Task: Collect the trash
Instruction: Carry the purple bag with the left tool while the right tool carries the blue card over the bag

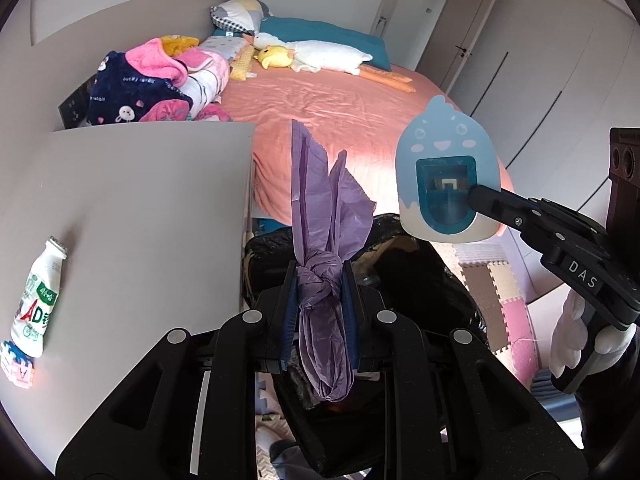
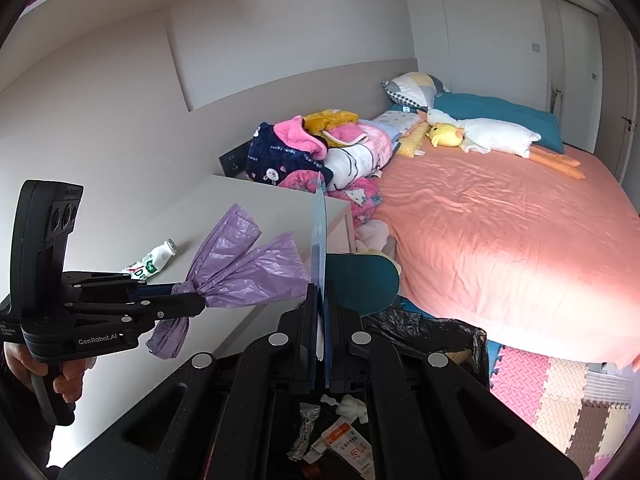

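Above one black-lined bin (image 2: 460, 336), left gripper (image 1: 319, 292) jaws clamp one knotted purple bag (image 1: 316, 216), right gripper (image 2: 319, 344) jaws one blue card (image 1: 444, 168).

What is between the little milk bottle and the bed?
In the right wrist view, bare white tabletop, then the knotted purple plastic bag held by the left claw.

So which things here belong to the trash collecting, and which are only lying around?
Part of the job:
- purple bag, knotted, held by the left gripper
- blue card, held by the right gripper
- bin with black liner, below both
- drink bottle lying on the white table, probably trash too

Just lying about:
- bed
- goose toy
- pile of blankets
- foam mats
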A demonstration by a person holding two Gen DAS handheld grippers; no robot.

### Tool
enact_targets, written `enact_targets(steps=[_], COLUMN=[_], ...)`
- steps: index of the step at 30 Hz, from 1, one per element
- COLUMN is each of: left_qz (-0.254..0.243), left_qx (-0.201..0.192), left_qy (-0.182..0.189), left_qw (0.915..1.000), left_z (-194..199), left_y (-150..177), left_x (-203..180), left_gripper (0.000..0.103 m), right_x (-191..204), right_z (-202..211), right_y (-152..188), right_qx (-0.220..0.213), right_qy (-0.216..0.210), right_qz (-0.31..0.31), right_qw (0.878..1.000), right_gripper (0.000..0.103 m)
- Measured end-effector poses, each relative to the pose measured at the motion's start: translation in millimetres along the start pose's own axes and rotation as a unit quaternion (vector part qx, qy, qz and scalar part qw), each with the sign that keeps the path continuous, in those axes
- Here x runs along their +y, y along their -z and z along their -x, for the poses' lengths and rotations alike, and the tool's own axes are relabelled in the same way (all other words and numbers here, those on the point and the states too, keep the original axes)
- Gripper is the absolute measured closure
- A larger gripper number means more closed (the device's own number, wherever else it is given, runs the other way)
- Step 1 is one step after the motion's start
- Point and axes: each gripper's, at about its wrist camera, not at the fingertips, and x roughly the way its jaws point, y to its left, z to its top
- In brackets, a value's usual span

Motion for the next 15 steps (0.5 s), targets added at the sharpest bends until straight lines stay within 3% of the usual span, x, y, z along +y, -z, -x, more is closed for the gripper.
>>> enact_targets(steps=[15], left_qz=[-0.039], left_qx=[0.021], left_qy=[0.04], left_qw=[0.9982], left_z=[-30], left_y=[-18], left_x=[-30], left_gripper=[0.083], right_x=[-39], right_z=[16], right_y=[12], right_qx=[0.004], right_qy=[0.049], right_qz=[-0.038], right_qw=[0.998], right_gripper=[0.1])
